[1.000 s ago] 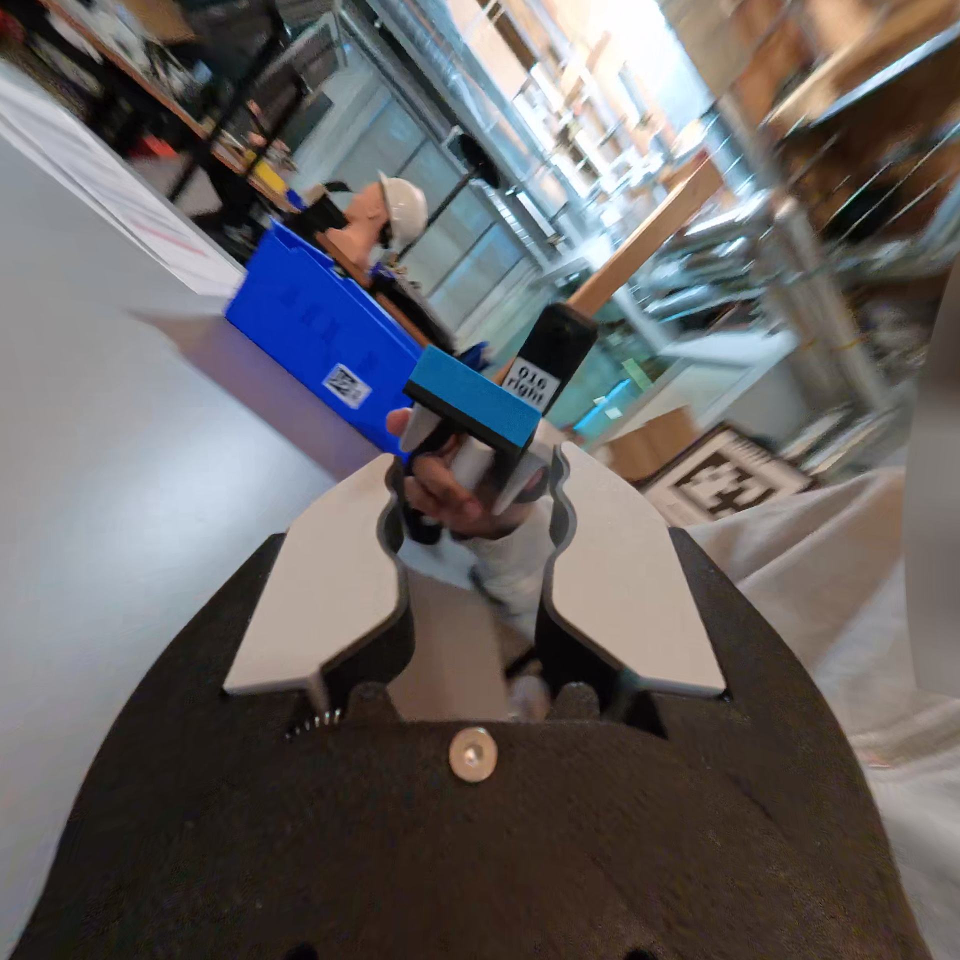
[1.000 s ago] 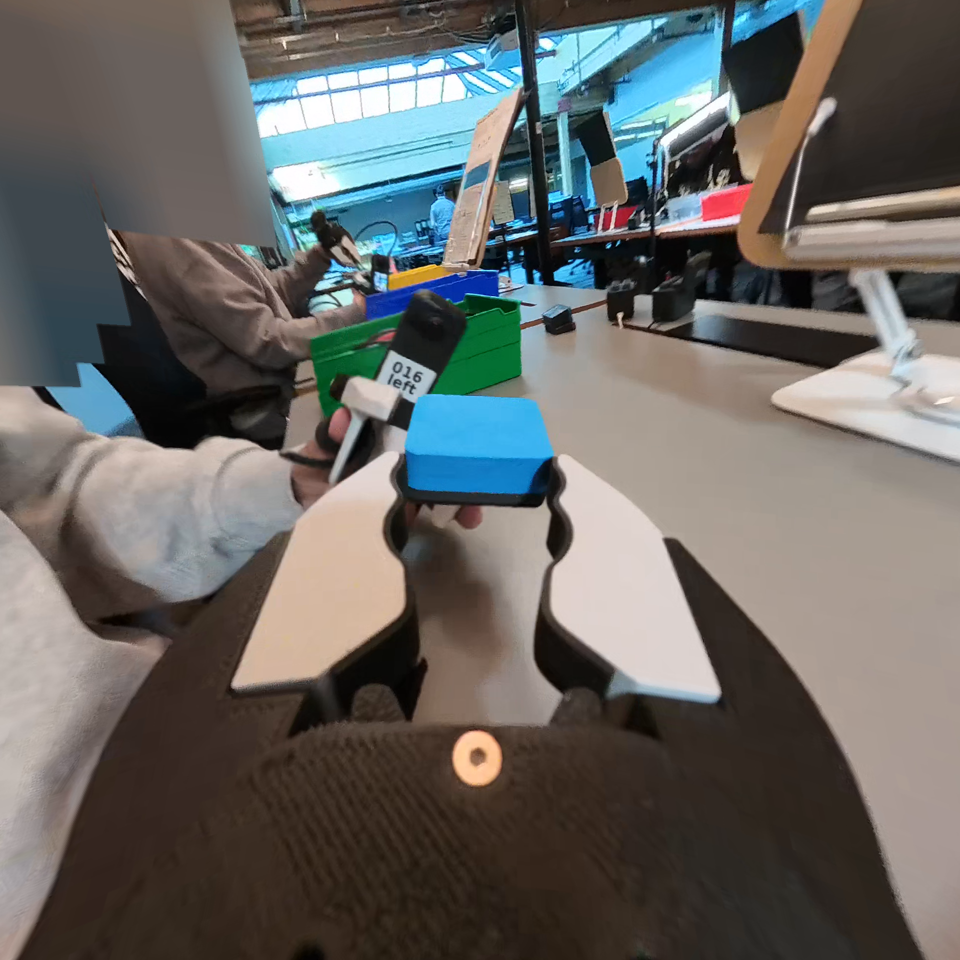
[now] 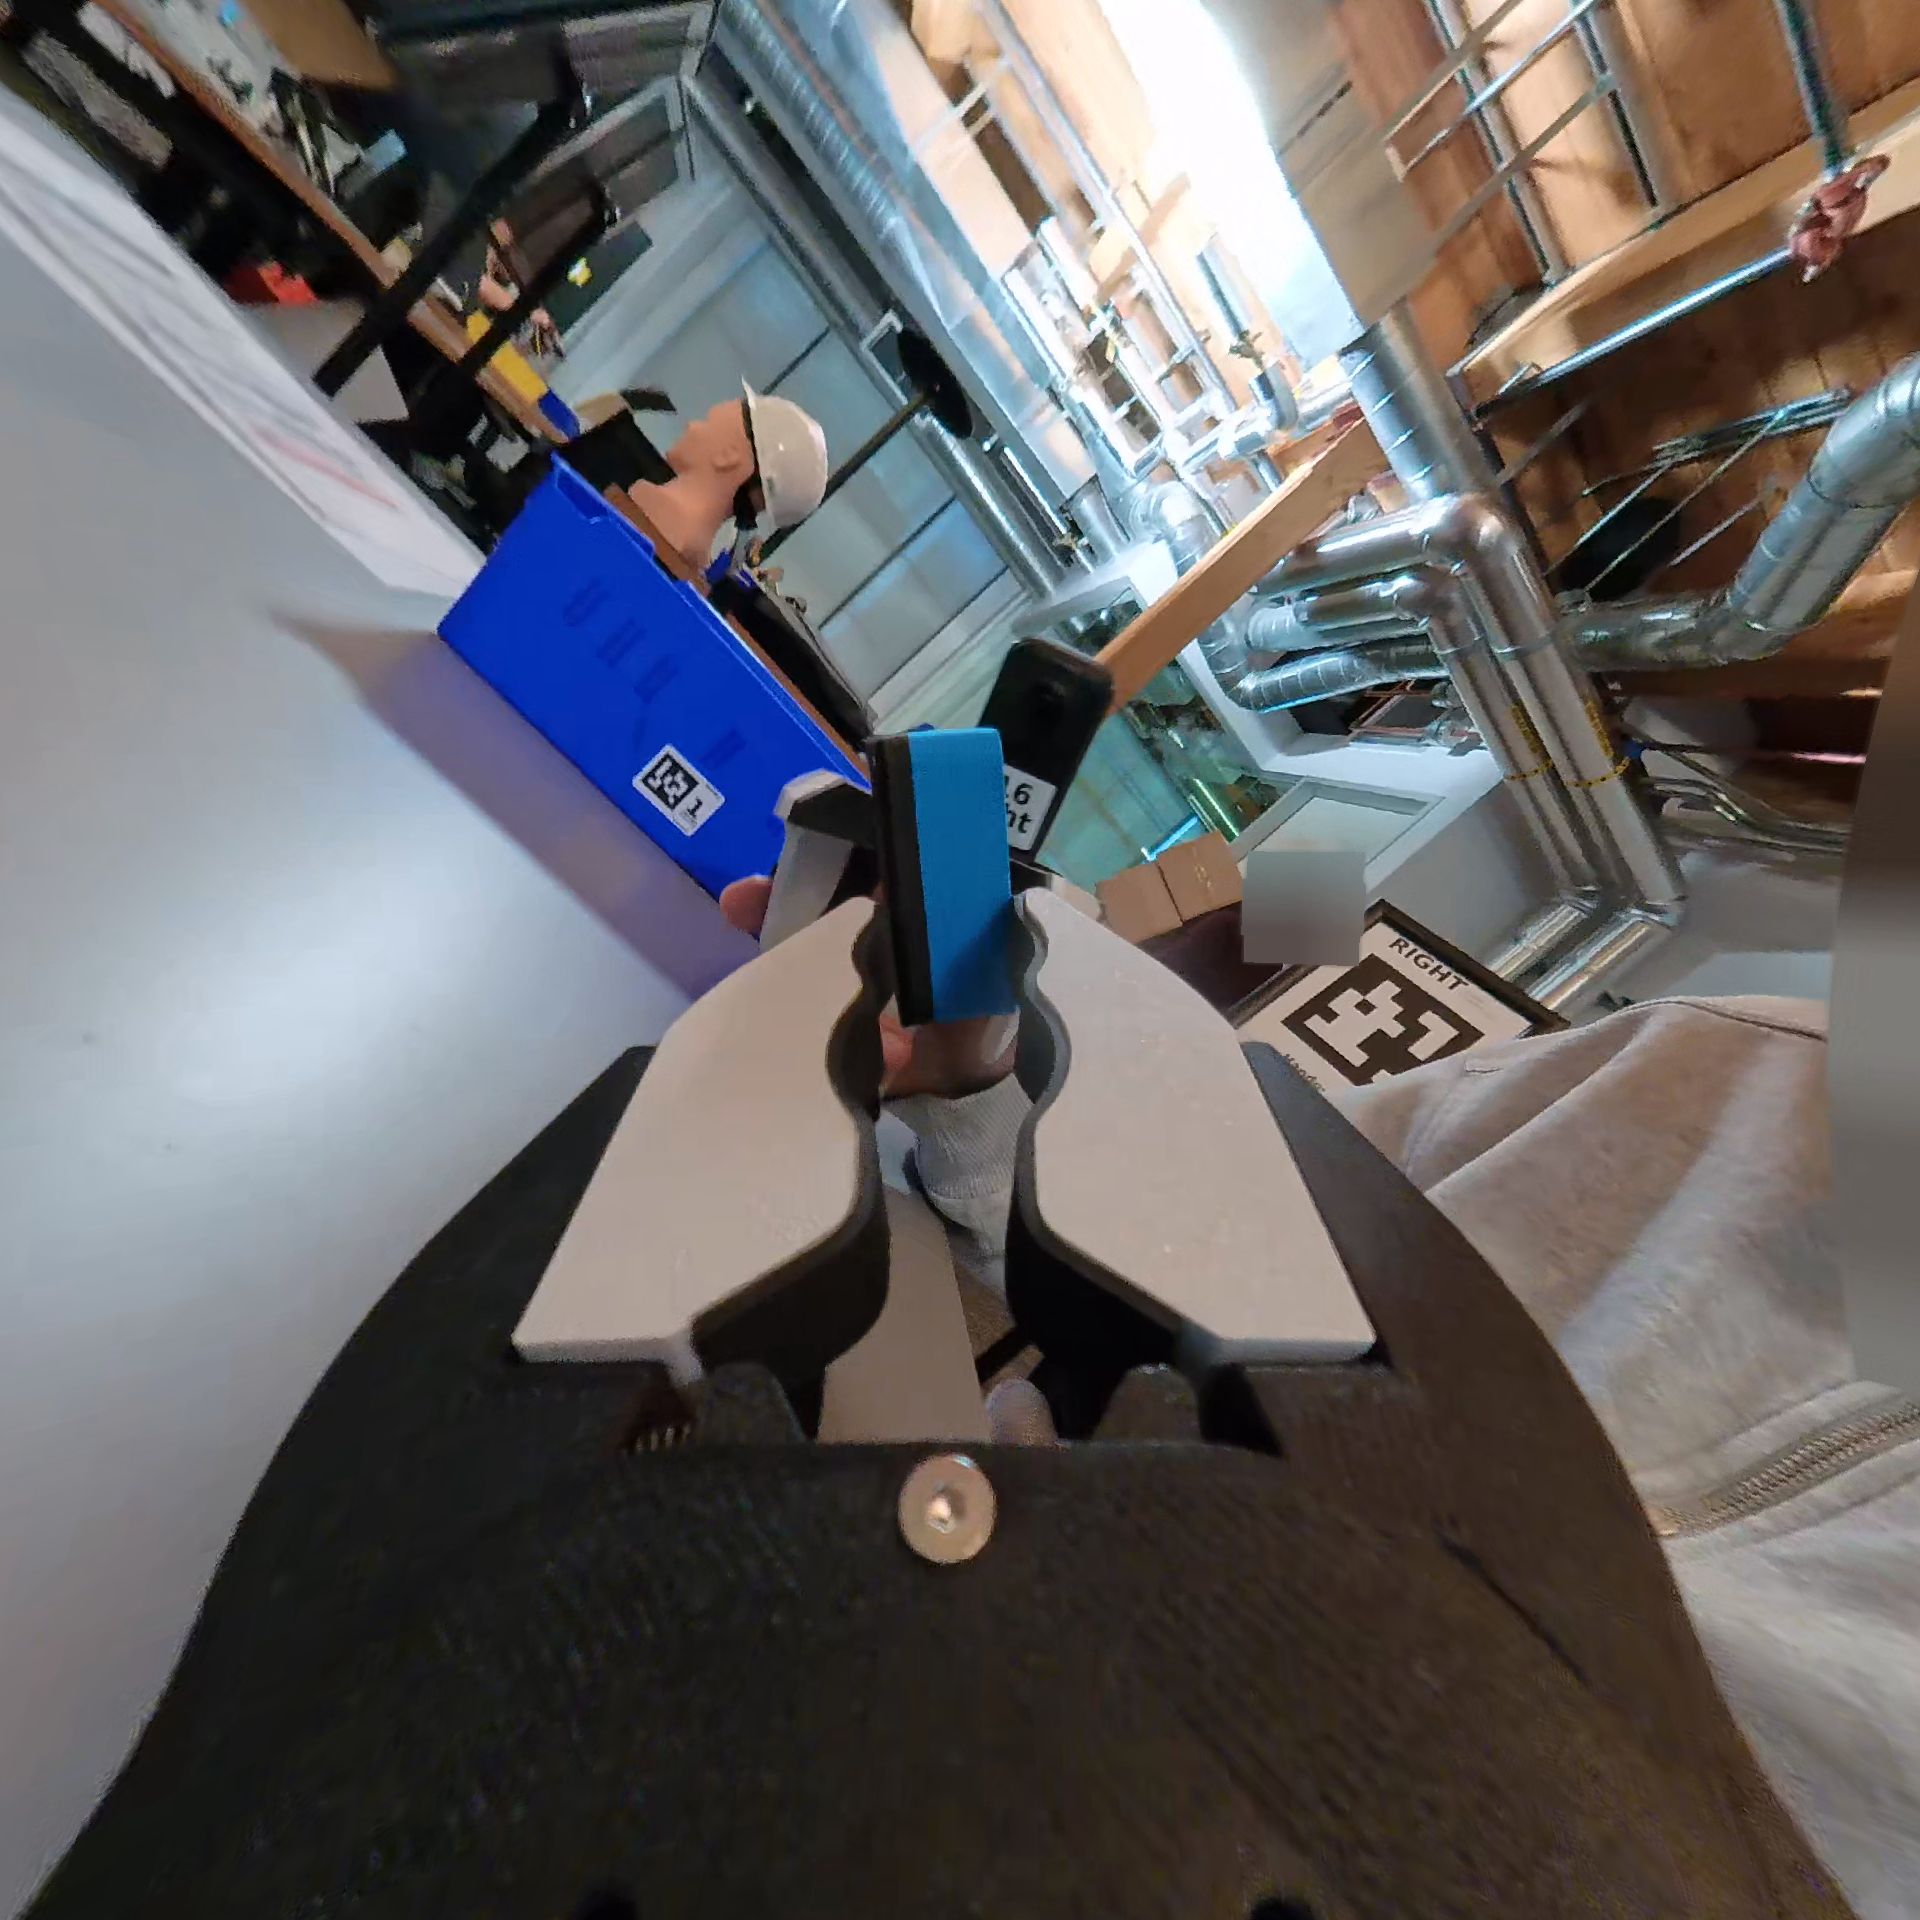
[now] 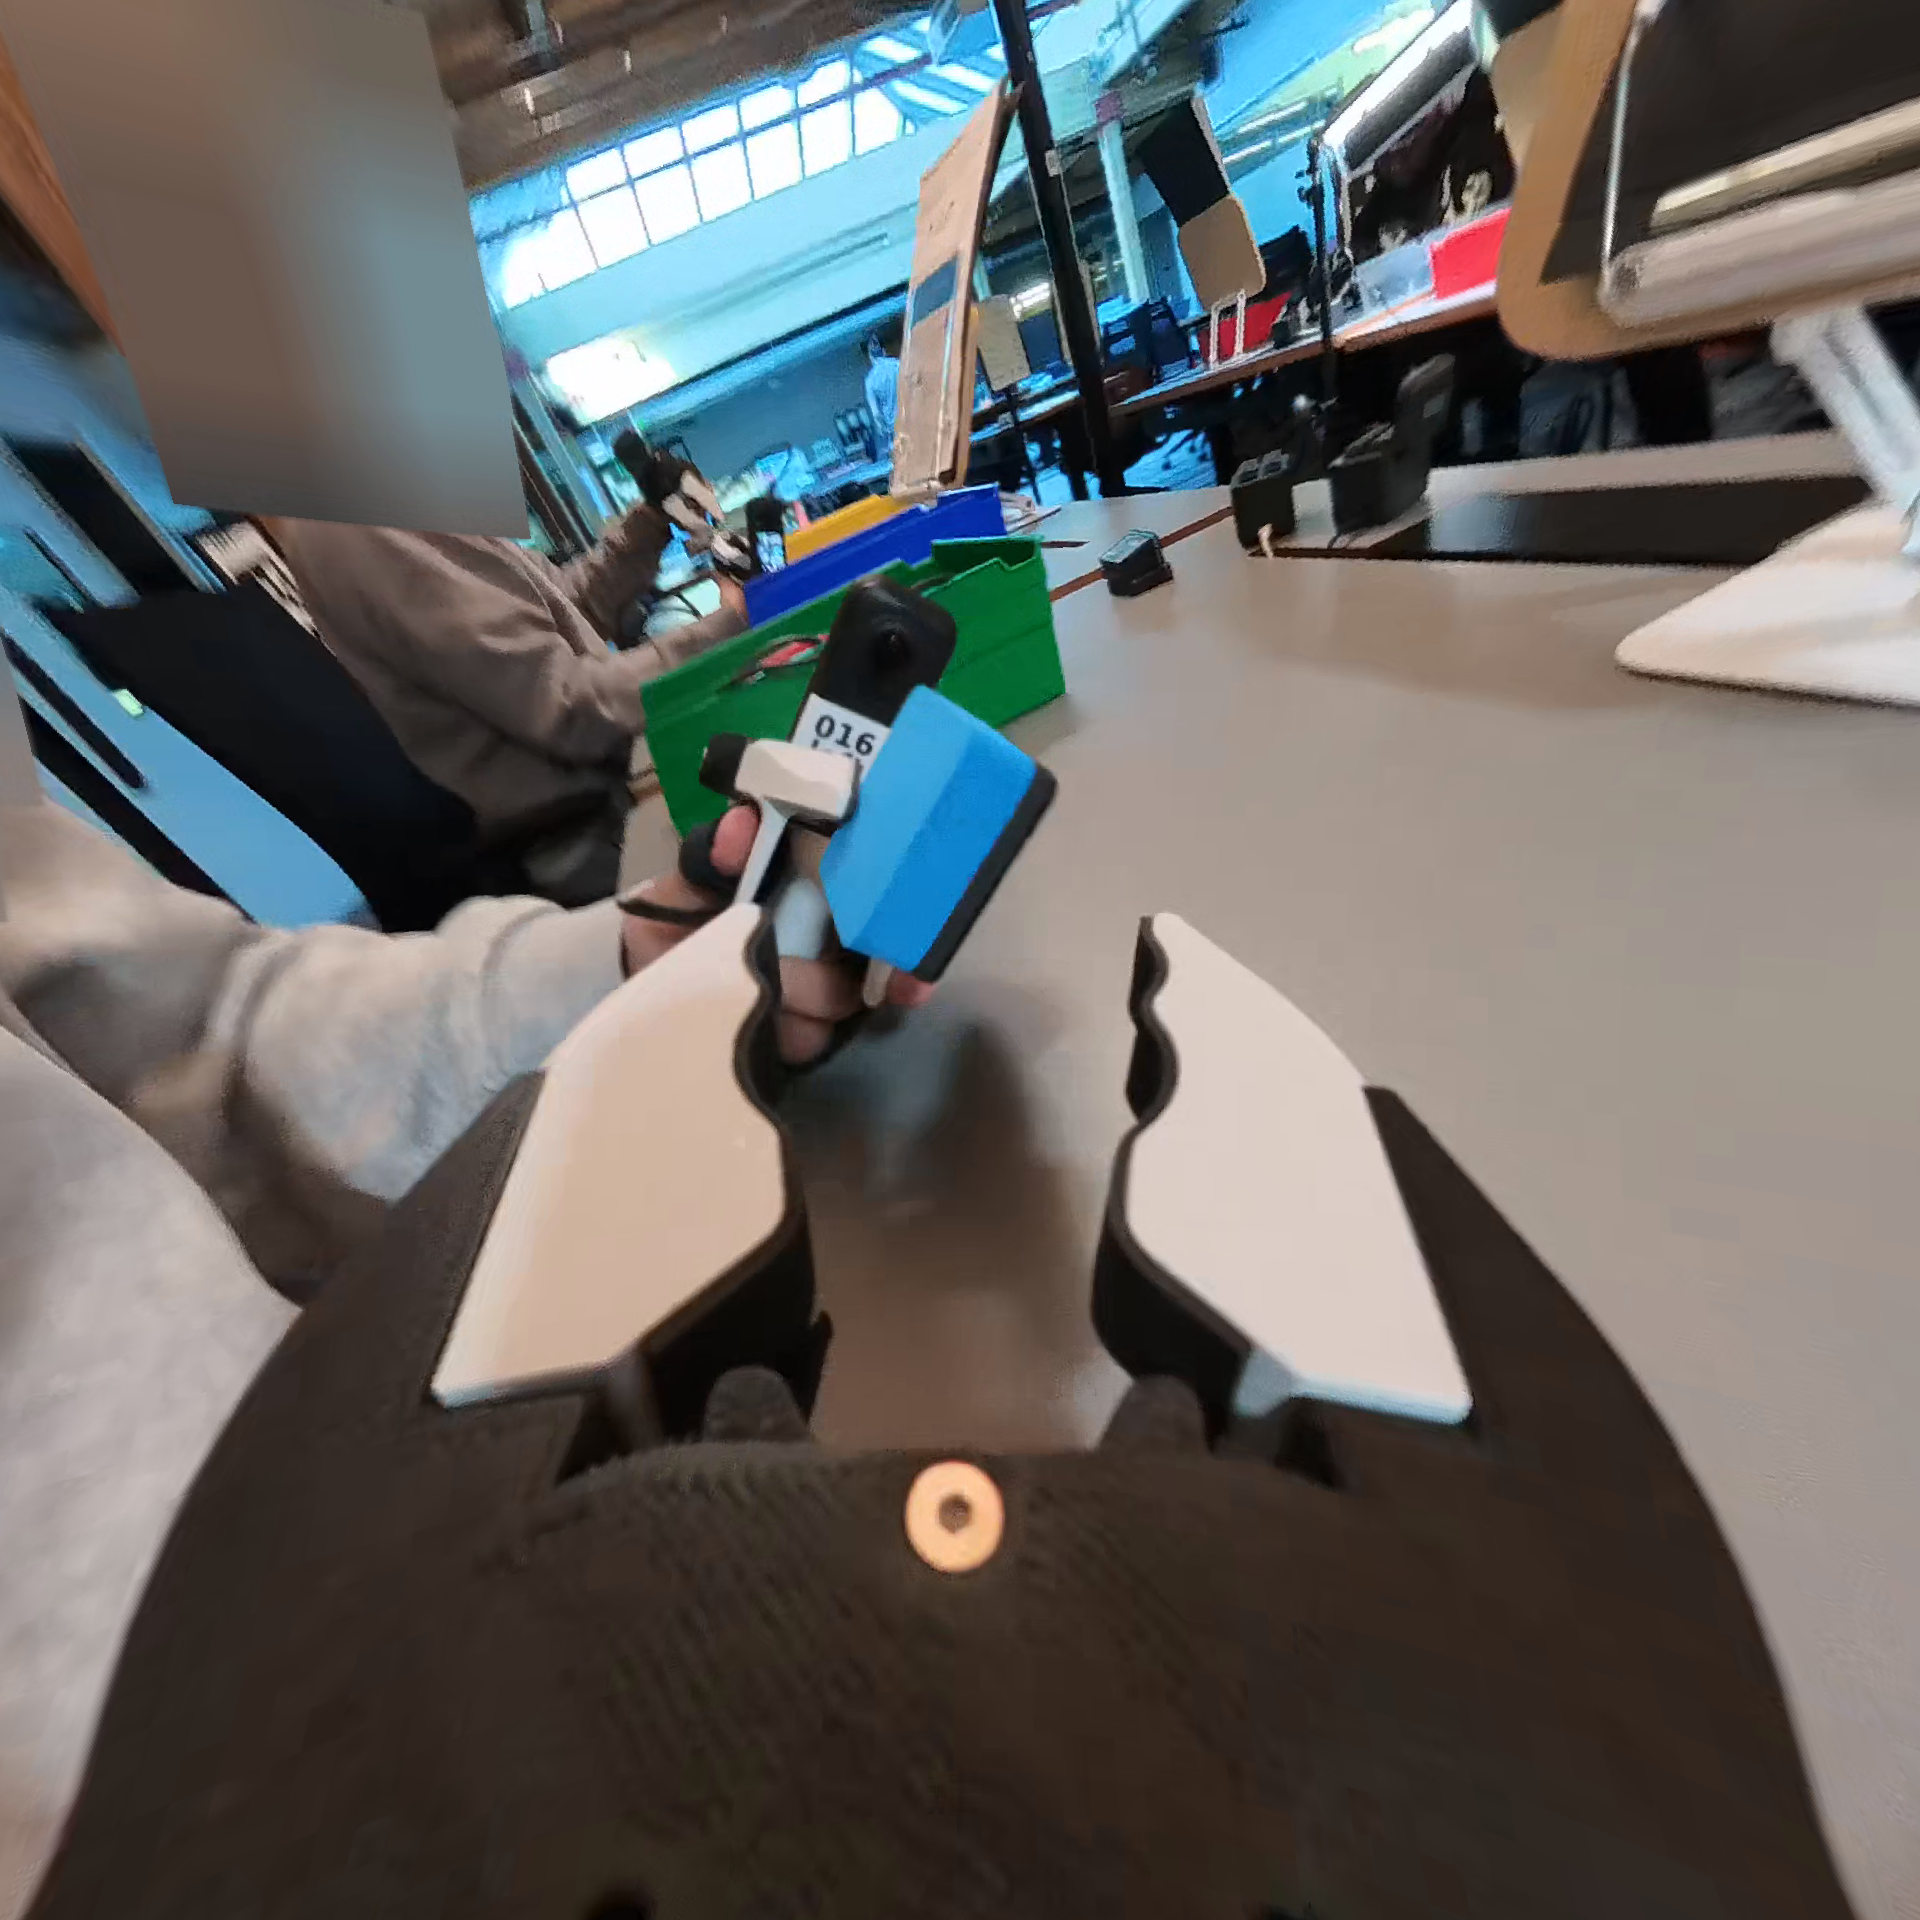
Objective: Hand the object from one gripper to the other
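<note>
- The left gripper has its two grey fingers pressed in on a blue foam block with a black backing layer, which stands on edge between the fingertips.
- In the right wrist view that same blue foam block sits tilted in the air above the grey table, held at the end of the left gripper, with a person's hand wrapped around the handle.
- The right gripper has its fingers spread wide apart with nothing between them; the block is just beyond its left fingertip and not touching either finger.
- Seen from the left wrist view, the right gripper is just behind the block; from here I cannot tell how its fingers stand.
- A blue bin rests on the table on the far side in the left wrist view.
- A green bin sits on the table behind the left gripper, with another blue bin beyond it.
- A white monitor stand is at the far right of the table.
- A grey sleeve fills the near left.
</note>
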